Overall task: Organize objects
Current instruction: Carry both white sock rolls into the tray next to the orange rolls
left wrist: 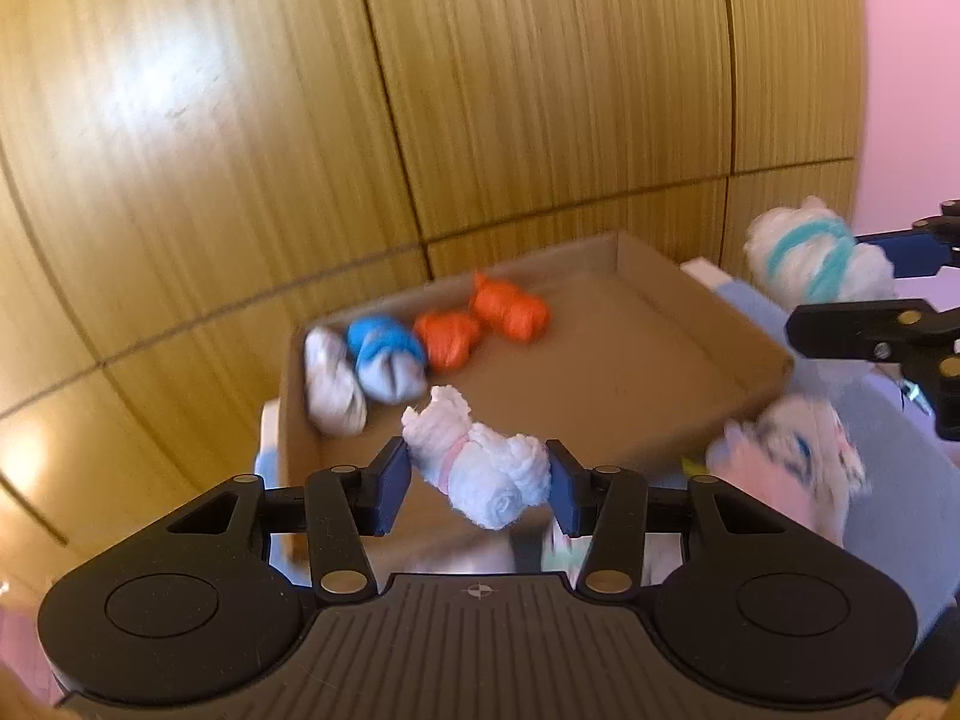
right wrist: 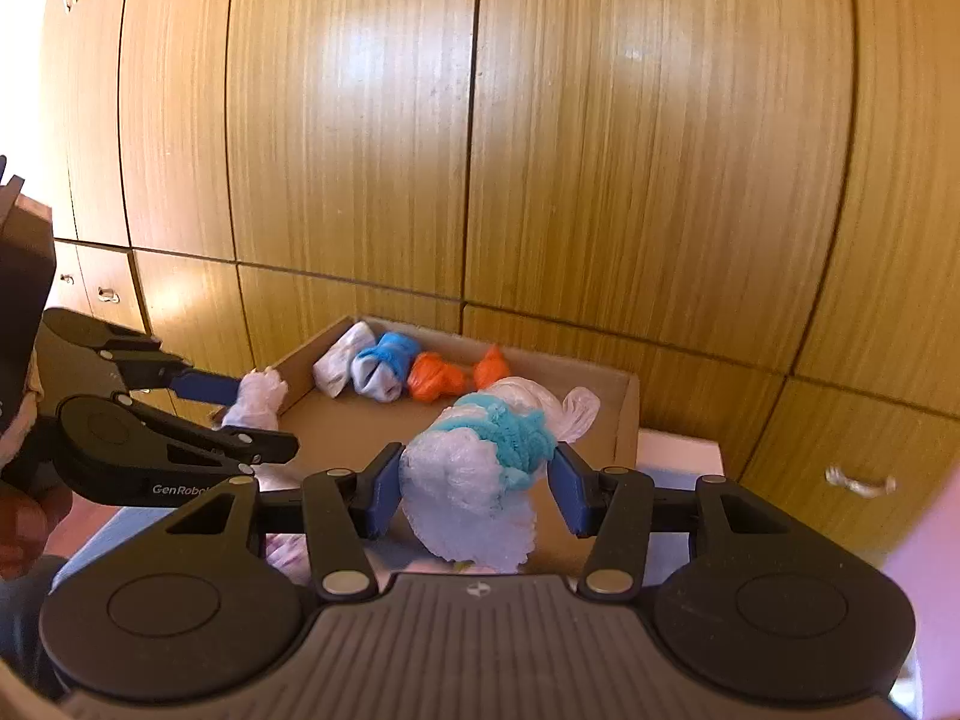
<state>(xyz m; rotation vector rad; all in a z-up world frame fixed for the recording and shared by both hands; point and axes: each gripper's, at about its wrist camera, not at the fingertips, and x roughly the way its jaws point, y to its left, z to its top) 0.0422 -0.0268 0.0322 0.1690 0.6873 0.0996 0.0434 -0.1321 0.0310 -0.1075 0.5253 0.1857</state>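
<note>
The shallow brown cardboard tray (left wrist: 708, 324) lies ahead of and below both your hands, four rolled socks lined along its far-left wall. Your left hand-held gripper (left wrist: 480, 483) clamps a white fluffy sock roll with a pink band (left wrist: 480, 471), long axis across the jaws, above the near-left edge. Your right hand-held gripper (right wrist: 477, 489) grips a white-and-teal fluffy sock roll (right wrist: 480, 468) over the open floor.
</note>
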